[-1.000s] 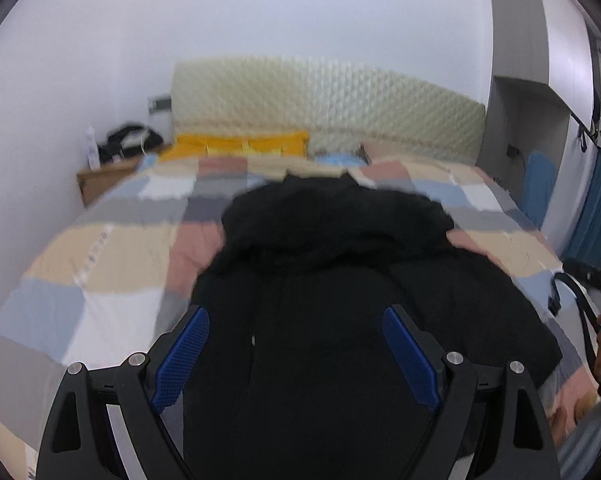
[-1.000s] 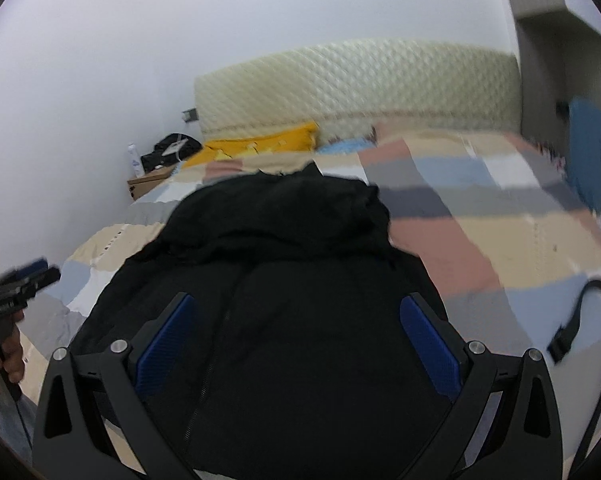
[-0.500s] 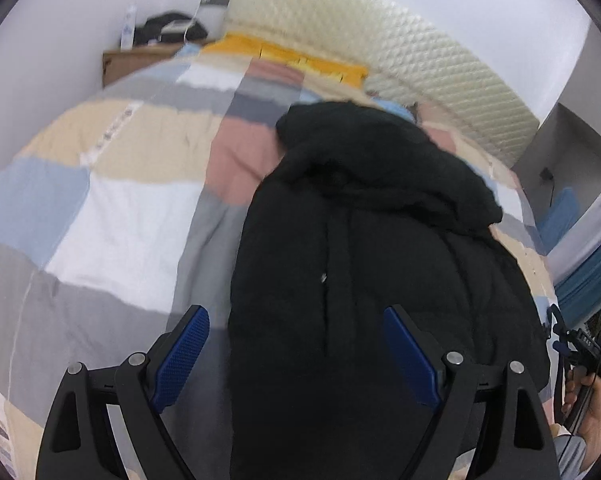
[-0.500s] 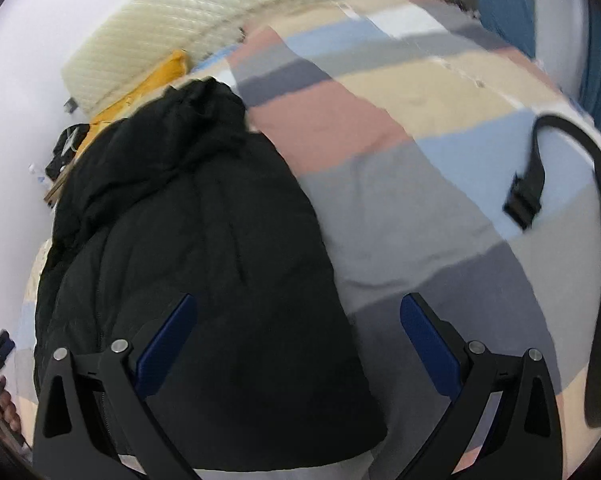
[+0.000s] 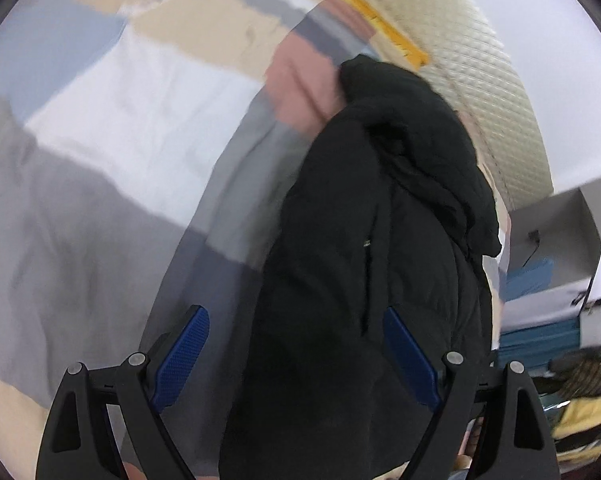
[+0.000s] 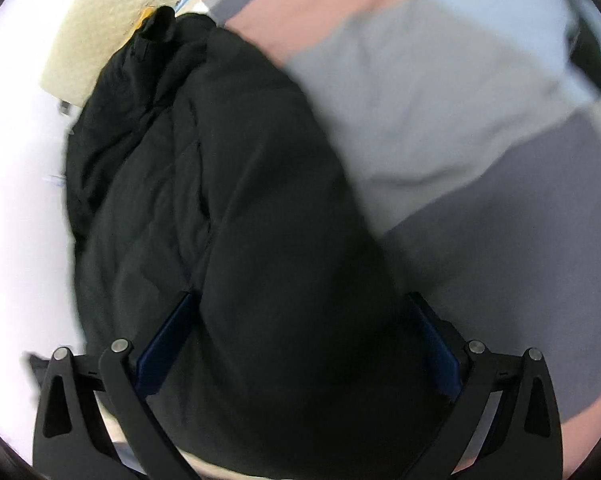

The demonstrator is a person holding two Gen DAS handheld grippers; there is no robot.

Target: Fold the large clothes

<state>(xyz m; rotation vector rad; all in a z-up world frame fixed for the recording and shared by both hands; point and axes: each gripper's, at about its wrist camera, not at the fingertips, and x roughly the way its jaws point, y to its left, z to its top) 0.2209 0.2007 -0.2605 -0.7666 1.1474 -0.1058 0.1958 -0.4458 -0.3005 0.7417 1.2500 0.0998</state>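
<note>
One patchwork pastel bedcover, with black padded hooded jacket spread from six o'clock up to one. Left gripper and right gripper both agape, clamping nothing. Probably approaching the hem; next, pinching its near edge.

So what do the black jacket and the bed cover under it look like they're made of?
Black jacket: looks like padded synthetic shell, matte with a faint sheen; stitched quilt lines and puffy bulges suggest filling, though the fibre can't be told. Bed cover: soft woven fabric, probably cotton or similar, matte, with fine creases and printed colour blocks.
</note>
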